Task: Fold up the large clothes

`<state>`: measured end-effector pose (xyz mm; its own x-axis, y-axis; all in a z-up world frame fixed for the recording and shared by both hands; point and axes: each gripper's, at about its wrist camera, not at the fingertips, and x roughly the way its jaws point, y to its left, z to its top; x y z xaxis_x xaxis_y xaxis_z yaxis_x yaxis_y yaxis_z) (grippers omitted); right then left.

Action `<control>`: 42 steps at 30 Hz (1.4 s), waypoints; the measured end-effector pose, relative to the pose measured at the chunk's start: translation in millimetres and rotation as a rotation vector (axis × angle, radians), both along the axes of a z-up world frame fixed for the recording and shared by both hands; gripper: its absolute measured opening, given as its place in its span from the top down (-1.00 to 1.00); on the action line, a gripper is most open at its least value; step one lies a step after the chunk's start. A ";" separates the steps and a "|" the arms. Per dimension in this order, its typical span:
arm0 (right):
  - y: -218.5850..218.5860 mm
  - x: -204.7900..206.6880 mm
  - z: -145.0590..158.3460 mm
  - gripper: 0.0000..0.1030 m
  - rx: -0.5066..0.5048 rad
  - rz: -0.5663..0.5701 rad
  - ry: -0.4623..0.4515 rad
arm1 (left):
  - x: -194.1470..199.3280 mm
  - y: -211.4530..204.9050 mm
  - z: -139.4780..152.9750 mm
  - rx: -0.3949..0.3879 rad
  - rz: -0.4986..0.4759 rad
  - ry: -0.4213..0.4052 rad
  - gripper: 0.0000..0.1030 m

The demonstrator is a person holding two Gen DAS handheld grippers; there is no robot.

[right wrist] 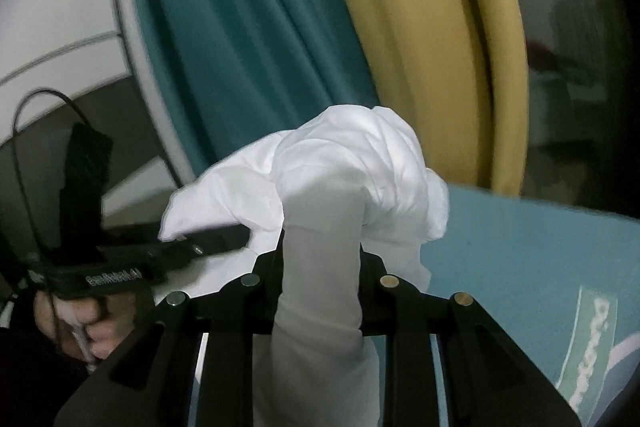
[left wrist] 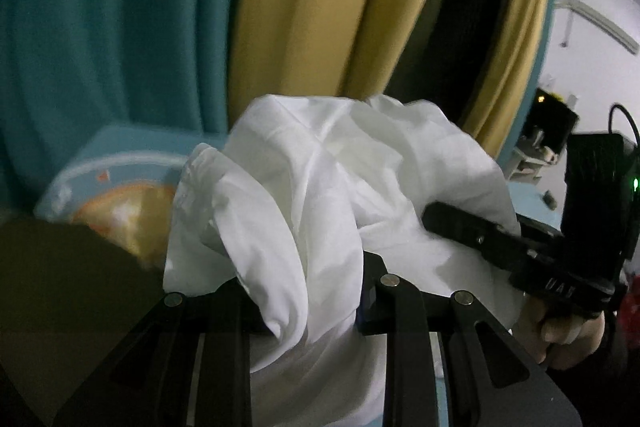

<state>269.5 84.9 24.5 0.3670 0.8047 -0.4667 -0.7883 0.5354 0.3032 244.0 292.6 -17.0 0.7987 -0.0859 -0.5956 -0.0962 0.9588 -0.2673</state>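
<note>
A white garment (left wrist: 304, 163) hangs bunched in the air between both grippers. In the left wrist view my left gripper (left wrist: 308, 287) is shut on a thick fold of it, and the cloth hides the fingertips. My right gripper (left wrist: 440, 223) reaches in from the right, its tip buried in the same cloth, with a hand (left wrist: 560, 335) holding it. In the right wrist view my right gripper (right wrist: 322, 267) is shut on a rolled bundle of the white garment (right wrist: 360, 163). To the left is the left gripper (right wrist: 224, 241), its tip under the cloth.
Teal curtains (left wrist: 112, 27) and yellow curtains (left wrist: 304, 7) hang close behind the garment. A light blue table (right wrist: 520, 247) with printed lettering lies below at the right. A round orange print (left wrist: 124, 211) marks the table in the left wrist view. Dark equipment (left wrist: 552, 127) stands far right.
</note>
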 end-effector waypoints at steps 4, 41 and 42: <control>1.6 22.3 -43.9 0.48 -0.125 -0.093 0.122 | 21.8 11.6 -42.1 -0.050 0.006 0.142 0.48; -106.9 -38.7 -46.0 -0.56 -0.282 -0.271 0.203 | -66.8 -55.5 -22.5 0.113 0.112 0.158 0.37; -111.6 -41.4 -46.3 -0.56 -0.283 -0.276 0.205 | -72.1 -60.0 -22.7 0.109 0.111 0.158 0.37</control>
